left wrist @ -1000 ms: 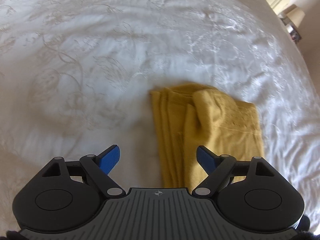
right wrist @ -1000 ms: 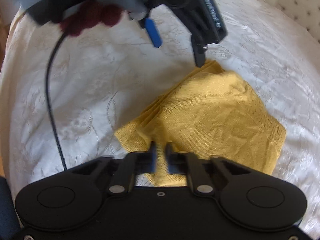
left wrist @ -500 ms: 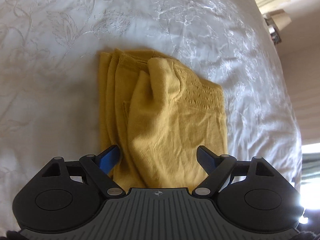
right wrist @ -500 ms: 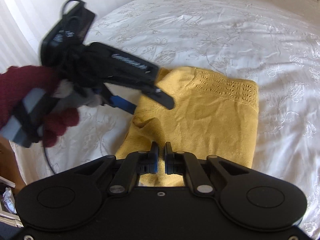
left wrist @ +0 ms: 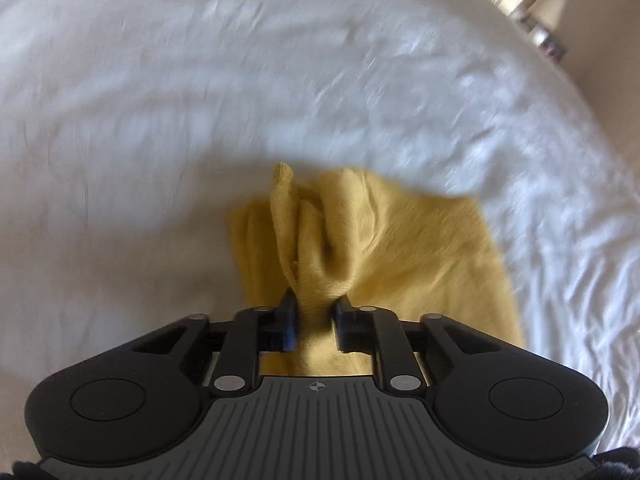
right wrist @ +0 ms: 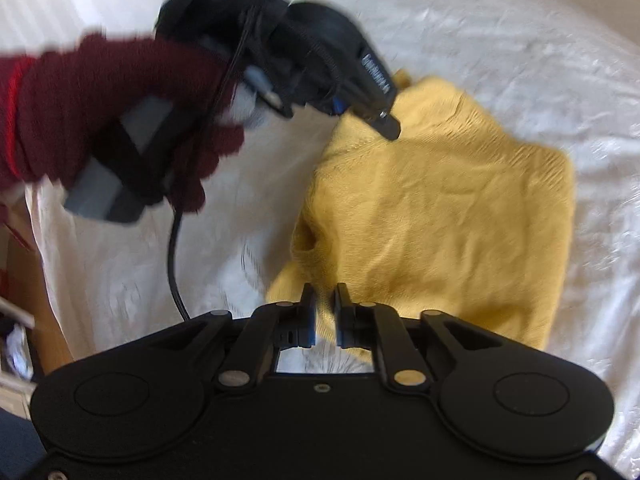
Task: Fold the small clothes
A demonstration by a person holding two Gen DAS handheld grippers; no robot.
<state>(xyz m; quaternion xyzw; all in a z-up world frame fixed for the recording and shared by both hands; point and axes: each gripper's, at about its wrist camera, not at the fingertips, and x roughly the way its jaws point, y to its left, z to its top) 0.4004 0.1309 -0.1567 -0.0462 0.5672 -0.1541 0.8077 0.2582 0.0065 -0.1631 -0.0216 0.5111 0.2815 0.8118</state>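
A folded mustard-yellow knit garment (right wrist: pixel 440 216) lies on the white bedspread (right wrist: pixel 520 60). In the left wrist view my left gripper (left wrist: pixel 314 312) is shut on a bunched fold of the yellow garment (left wrist: pixel 420 260), which rises between the jaws. In the right wrist view my right gripper (right wrist: pixel 325 312) is shut on the garment's near corner. The left gripper (right wrist: pixel 360 108) also shows there, held by a hand in a dark red glove (right wrist: pixel 100 112), at the garment's far left corner. Both views are blurred by motion.
The white embroidered bedspread (left wrist: pixel 160 120) fills both views. A black cable (right wrist: pixel 174 264) hangs from the left gripper over the bed. Furniture (left wrist: pixel 536 12) stands beyond the bed's far right edge. The bed's left edge and floor clutter (right wrist: pixel 16 320) show at lower left.
My left gripper was open above the garment and has now closed on a fold of it. The right gripper stays shut on the near corner. Both cameras have swung.
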